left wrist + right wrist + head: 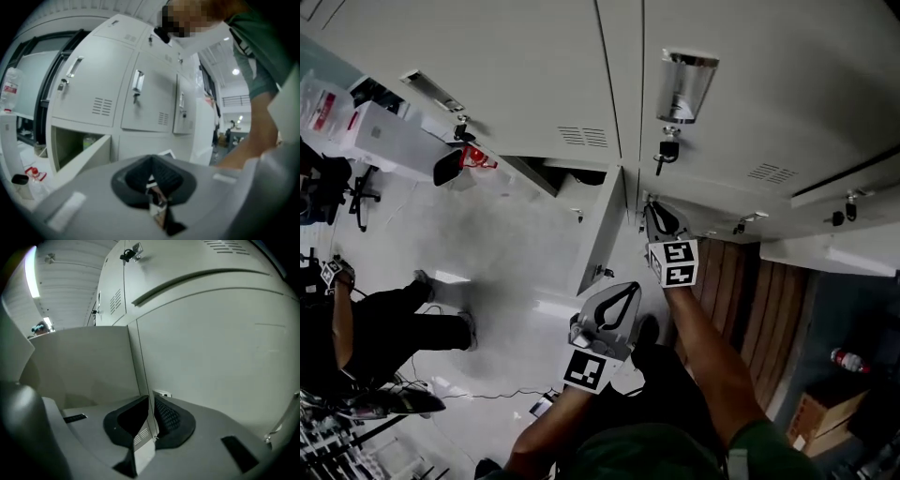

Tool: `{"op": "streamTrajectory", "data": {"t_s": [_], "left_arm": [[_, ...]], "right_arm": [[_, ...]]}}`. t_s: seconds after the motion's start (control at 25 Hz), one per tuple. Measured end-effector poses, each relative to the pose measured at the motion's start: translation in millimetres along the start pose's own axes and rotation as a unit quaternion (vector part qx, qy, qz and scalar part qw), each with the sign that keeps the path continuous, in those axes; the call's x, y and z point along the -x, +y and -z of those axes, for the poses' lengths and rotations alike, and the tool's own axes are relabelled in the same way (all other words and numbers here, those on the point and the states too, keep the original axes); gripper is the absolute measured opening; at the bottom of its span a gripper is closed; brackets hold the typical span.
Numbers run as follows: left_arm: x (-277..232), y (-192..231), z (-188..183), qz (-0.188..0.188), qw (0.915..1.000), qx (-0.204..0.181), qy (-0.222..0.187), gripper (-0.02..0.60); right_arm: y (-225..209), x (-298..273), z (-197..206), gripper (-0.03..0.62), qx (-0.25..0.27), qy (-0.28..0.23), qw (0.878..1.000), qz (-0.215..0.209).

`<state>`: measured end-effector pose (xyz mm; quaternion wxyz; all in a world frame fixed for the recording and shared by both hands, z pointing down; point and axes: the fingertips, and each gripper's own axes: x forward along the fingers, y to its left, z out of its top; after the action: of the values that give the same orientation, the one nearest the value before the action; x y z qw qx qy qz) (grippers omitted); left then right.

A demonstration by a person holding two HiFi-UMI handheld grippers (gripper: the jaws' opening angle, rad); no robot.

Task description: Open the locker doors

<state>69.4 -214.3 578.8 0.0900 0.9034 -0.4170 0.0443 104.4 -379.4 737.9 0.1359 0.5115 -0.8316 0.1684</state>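
A bank of grey lockers [741,66] fills the top of the head view. My right gripper [653,208] sits low against it, shut on the thin edge of a lower locker door [144,394], which runs upright between the jaws. Just left of it another lower door [602,234] stands swung open. My left gripper [628,289] hangs below and apart from the lockers, shut with nothing in it. In the left gripper view the shut left gripper [157,202] faces upper doors with chrome handles [138,80] and an open lower compartment [75,143].
A chrome handle [684,86] with keys [666,150] is above my right gripper. Another open door [530,173] lies at left. A person [389,328] sits on the floor at left. Wooden slats [764,300], a bottle [853,359] and a cardboard box [820,412] lie at right.
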Motion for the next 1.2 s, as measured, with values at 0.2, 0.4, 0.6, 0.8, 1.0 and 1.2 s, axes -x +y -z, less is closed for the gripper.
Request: {"op": "streamTrajectory", "data": {"t_s": [0.2,0.4,0.6,0.8,1.0,1.2], "left_arm": [[-6,10,8,-0.005,1.0,0.006,0.002,0.002],[-12,15,14,-0.003,1.0,0.006,0.005,0.002],[-17,15,16,0.002,0.9999,0.01,0.011,0.002],[-24,11,20,0.007,0.9997,0.012,0.021,0.002],[-31,7,22,0.0,0.9995,0.012,0.028,0.002],[-34,8,29,-0.021,0.9991,-0.003,0.037,0.002]], "right_arm": [[-8,-27,15,0.014,0.013,0.011,1.0,0.019],[-13,-44,20,0.014,0.028,0.008,0.999,0.036],[-9,-40,23,0.014,0.038,0.012,0.999,0.024],[11,-10,37,0.014,0.055,0.025,0.998,-0.02],[29,39,61,0.014,0.046,0.034,0.998,-0.041],[31,88,85,0.014,0.037,0.045,0.998,-0.033]]}}
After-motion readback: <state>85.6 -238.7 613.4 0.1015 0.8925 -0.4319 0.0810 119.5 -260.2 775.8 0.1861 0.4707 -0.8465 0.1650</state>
